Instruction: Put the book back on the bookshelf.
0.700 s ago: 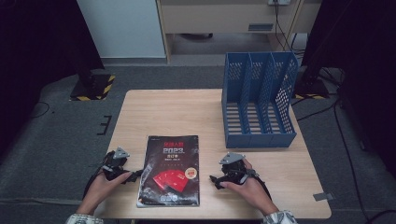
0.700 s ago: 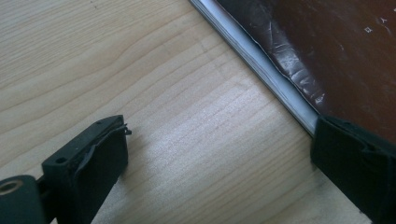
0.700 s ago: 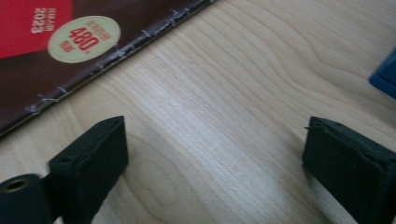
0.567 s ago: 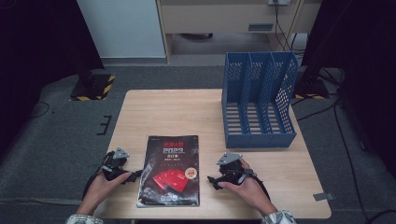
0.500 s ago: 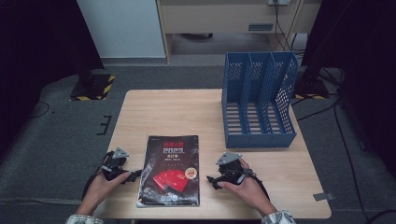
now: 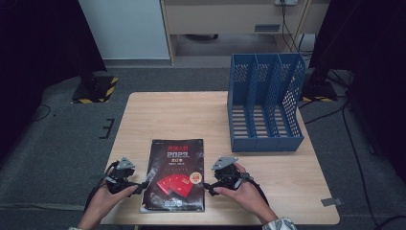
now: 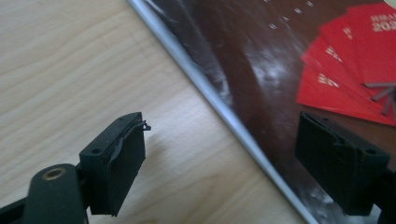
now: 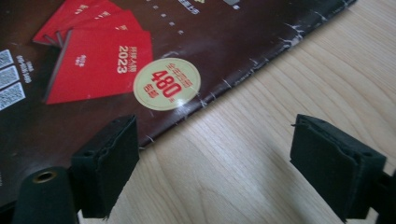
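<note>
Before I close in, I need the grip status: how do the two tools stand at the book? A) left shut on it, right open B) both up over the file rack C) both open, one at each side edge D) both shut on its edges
C: the left tool and the right tool flank the book flat on the table, and each gripper view shows jaws spread wide with nothing pinched.

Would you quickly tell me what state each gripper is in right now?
Left gripper: open, holding nothing, jaws straddling the book's left edge.
Right gripper: open, holding nothing, jaws straddling the book's right edge.
</note>
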Motion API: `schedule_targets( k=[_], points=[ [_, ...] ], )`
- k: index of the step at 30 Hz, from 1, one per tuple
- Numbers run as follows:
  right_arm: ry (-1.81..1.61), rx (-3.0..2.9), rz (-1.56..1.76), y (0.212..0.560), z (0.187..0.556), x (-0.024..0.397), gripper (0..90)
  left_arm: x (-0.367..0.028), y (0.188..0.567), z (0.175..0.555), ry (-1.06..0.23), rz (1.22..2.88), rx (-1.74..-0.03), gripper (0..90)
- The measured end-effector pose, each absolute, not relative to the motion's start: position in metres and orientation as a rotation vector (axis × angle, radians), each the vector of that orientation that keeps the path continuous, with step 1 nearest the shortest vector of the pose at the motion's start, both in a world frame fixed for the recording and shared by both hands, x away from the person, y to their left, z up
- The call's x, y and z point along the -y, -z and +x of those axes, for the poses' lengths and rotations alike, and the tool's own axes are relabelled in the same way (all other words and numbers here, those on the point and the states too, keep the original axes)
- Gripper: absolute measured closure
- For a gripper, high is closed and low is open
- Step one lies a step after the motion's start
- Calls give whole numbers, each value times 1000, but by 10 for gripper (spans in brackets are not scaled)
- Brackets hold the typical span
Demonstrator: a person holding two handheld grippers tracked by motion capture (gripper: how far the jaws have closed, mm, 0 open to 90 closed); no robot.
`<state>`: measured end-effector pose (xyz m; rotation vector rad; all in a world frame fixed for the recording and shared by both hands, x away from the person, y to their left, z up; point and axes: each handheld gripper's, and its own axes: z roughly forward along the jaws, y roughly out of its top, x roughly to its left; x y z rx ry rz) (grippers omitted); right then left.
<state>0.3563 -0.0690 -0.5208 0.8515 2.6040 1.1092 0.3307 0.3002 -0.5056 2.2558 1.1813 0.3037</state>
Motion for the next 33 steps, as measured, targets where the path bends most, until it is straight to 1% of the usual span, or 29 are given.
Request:
schedule_targets(
  k=[4,7,11,17,21,23,29,31,33],
  points=[
    [-1120,-2617,842,519,357,63,167,-290,505,327,-279,2279,-1164,179],
    [-1180,-2642,897,518,358,58,166,-279,507,327,-258,2309,-1153,212],
    [-1159,-2646,913,520,359,50,175,-273,510,328,-248,2315,-1170,250],
    [-1118,-2668,856,526,359,33,187,-271,511,333,-256,2303,-1190,250],
    [-1093,-2658,869,529,359,27,158,-269,513,334,-271,2282,-1206,236],
    [-1092,-2636,868,531,357,24,155,-266,512,335,-243,2279,-1193,229],
    [-1062,-2634,884,530,354,20,157,-266,511,336,-227,2269,-1219,252],
    [-1039,-2641,893,528,355,18,157,-266,510,338,-220,2266,-1233,285],
    [-1014,-2655,887,527,356,17,157,-266,509,340,-210,2258,-1249,299]
  ],
)
